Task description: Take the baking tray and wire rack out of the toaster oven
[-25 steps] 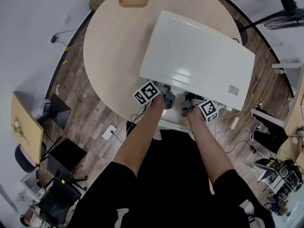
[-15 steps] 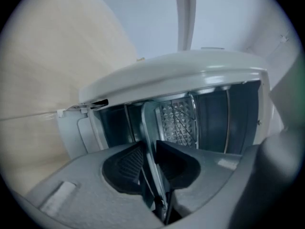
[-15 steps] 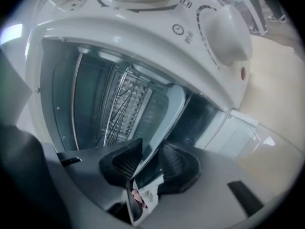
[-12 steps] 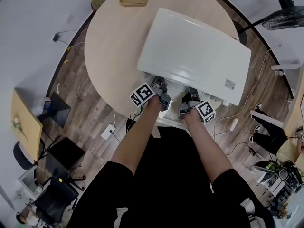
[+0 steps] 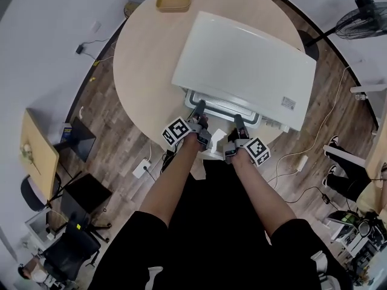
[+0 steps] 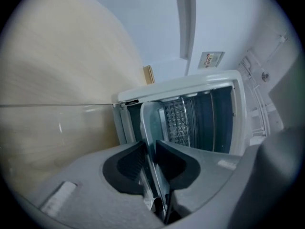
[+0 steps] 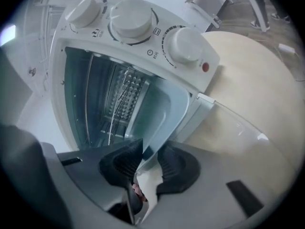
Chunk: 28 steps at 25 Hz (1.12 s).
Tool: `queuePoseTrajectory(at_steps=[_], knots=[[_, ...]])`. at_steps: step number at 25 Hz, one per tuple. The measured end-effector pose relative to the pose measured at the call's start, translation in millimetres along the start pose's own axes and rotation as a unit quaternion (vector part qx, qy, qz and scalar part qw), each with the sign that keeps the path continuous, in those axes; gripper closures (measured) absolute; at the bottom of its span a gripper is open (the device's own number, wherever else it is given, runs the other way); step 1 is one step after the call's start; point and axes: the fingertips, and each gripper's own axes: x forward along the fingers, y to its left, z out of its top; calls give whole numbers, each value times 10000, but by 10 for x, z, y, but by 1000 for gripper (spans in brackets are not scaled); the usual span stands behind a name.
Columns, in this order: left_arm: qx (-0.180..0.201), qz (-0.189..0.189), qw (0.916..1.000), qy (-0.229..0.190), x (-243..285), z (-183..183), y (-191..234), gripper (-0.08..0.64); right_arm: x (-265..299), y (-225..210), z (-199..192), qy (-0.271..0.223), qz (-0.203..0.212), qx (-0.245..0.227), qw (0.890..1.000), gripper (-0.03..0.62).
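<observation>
The white toaster oven (image 5: 248, 65) stands on a round table (image 5: 142, 65) with its glass door (image 7: 238, 128) folded down. The grey baking tray (image 5: 221, 104) sticks partly out of its mouth. My left gripper (image 5: 198, 110) is shut on the tray's front rim at the left; the rim runs between the pads (image 6: 128, 163). My right gripper (image 5: 237, 122) is shut on the same rim further right, and its jaws have just been closing a little on it. In the gripper views the tray (image 6: 153, 123) (image 7: 162, 109) reaches into the cavity. The wire rack (image 6: 176, 123) (image 7: 121, 97) sits deeper inside.
Three round knobs (image 7: 131, 18) line the oven's front panel beside the cavity. A yellow dish (image 5: 173, 1) lies at the table's far edge. A fan (image 5: 363, 17) stands at the upper right, and cables run over the wooden floor.
Both grippers have drawn back toward me with the tray's rim between their pads. The tray has slid out of the oven and now shows under the oven's front edge.
</observation>
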Motion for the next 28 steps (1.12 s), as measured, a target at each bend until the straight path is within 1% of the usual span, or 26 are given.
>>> queuePoseTrajectory(at_steps=[3, 7, 10, 14, 20, 28], knots=[[-63, 29, 10000, 58, -134, -53, 43, 477, -112, -37, -92, 46, -86, 4, 10000, 494], [-190, 77, 9997, 148, -316, -102, 91, 480, -252, -72, -225, -23, -123, 14, 9999, 495], [-260, 2, 9992, 316, -438, -143, 102, 482, -370, -78, -305, -113, -169, 11, 9998, 495], [-207, -47, 9979, 617, -624, -150, 126, 482, -517, -76, -489, -212, -167, 103, 9996, 497], [-461, -146, 9951, 861, -841, -240, 121, 482, -746, -62, -597, -419, -118, 4, 9991, 494], [-519, -314, 9925, 1062, -1124, -237, 85, 482, -975, 25, -822, -574, -105, -25, 9983, 489]])
